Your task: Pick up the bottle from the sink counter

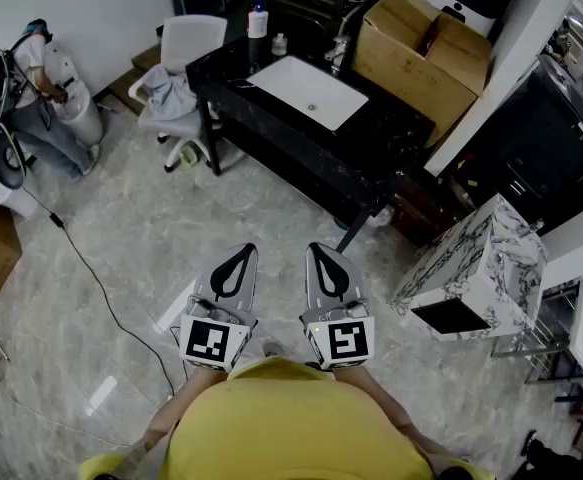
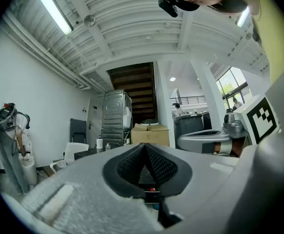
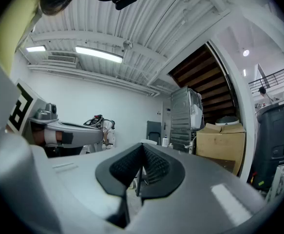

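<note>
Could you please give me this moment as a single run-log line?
phase: pre-reach | left hand-held gripper: shut, empty | right hand-held gripper: shut, empty | bottle: upright on sink counter, untouched

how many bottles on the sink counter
2: a tall white bottle at the counter's far left corner, a small bottle just right of it. More may be hidden.

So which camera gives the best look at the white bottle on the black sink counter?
The head view: the bottle stands in full sight at the counter's far corner, blue cap visible. Both gripper views show the bottle only as a tiny white shape far beyond the jaws.
</note>
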{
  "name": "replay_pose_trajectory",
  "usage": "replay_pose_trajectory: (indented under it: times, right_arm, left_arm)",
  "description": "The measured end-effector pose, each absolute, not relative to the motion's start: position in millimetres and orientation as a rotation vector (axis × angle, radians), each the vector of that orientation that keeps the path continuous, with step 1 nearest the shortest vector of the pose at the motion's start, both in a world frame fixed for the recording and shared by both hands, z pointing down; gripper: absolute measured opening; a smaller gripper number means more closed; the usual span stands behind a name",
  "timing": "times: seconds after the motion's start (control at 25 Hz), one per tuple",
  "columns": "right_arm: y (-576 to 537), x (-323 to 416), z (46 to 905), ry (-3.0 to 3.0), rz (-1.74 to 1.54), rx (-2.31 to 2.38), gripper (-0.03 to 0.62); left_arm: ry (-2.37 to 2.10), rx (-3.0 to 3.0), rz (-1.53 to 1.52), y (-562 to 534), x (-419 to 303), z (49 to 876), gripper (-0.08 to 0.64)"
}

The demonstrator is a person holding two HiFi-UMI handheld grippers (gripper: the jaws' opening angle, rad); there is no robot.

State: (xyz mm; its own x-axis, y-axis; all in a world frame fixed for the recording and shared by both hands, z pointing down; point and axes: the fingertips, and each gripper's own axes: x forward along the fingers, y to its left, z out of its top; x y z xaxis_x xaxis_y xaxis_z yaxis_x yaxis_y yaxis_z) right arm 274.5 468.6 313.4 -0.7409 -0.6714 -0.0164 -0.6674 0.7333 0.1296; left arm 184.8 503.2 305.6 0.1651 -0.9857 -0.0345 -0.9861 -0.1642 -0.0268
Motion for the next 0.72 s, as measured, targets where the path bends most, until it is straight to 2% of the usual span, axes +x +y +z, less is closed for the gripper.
replay_pose_trajectory:
  times: [0.36,0.68,0.72]
  right_arm:
    - [440,276,322,-2.929,-0.118,1.155,0.000]
    - [372,219,338,-2.901,-0.121,1.107,0.000]
    - [359,210,337,-2.901,-0.122,1.105,0.000]
  left_arm:
    - [2.006,-2.390,-0.025,475,181,325,0.006]
    - [1.973,-2.446,-0.027,401,138,337,0.008]
    - [1.961,-2.458,-0.030,387,130,336,0.038]
